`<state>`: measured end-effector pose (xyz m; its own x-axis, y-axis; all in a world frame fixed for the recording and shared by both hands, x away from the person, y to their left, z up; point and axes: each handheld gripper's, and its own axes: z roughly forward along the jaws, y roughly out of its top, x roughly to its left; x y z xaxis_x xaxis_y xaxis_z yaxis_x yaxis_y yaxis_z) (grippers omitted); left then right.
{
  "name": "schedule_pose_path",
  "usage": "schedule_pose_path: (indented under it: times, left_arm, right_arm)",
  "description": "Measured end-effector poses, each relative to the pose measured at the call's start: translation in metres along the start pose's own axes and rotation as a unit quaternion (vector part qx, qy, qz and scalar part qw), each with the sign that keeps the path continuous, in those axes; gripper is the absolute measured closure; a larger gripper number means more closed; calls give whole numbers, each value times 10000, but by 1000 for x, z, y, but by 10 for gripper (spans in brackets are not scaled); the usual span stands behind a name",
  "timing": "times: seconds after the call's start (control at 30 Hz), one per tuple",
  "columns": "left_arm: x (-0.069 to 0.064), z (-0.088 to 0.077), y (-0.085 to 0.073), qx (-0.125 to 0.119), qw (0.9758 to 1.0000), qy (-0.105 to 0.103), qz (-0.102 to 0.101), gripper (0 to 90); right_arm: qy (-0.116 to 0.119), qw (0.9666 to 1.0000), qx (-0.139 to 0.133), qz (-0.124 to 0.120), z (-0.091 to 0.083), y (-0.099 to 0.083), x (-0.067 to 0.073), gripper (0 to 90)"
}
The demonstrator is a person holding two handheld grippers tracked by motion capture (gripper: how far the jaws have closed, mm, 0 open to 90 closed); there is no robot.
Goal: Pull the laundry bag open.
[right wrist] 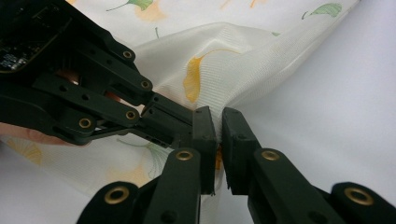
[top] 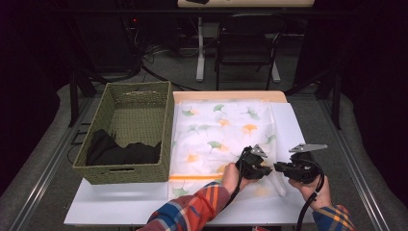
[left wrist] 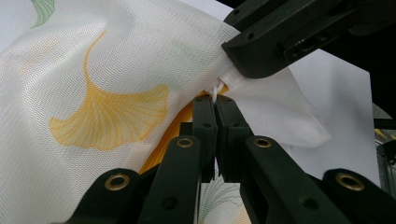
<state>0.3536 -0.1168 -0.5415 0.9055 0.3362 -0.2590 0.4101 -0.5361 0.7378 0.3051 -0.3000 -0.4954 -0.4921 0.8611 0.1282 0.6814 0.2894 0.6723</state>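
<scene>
While both grippers pinch it, mesh bag (left wrist: pixel 116 93) bunches between their fingers (left wrist: pixel 205 135).

- A mesh laundry bag (top: pixel 216 130) is lying on the table (top: pixel 120 204), right of the wicker basket (top: pixel 126 171).
- Dark clothing (top: pixel 120 151) is sitting in that basket's near end.
- A chair (top: pixel 248 45) is standing beyond the table's far edge.

left gripper (left wrist: pixel 215 100) fingers pinched on mesh bag (left wrist: pixel 93 93) | right gripper (left wrist: pixel 261 51) touching
</scene>
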Motion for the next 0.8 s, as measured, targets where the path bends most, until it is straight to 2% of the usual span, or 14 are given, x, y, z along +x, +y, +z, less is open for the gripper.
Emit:
schedule_pose_path:
  times: [0.23,0.5,0.6,0.67,0.8]
  left_arm:
    - [-2,1,2,105,9999,79,9,897]
    - [-2,1,2,124,9999,92,-70,900]
    - [-4,0,2,143,9997,179,-87,900]
    - [-3,1,2,107,9996,145,-199,900]
    - [-4,0,3,136,9995,210,-206,900]
  right_arm:
    - [-10,10000,18,1,1,0,2,851]
    - [-43,10000,37,-47,0,0,2,852]
    - [-77,10000,45,-33,0,0,3,853]
    - [-102,9999,35,-52,0,0,3,853]
    - [-91,9999,39,-25,-1,0,3,853]
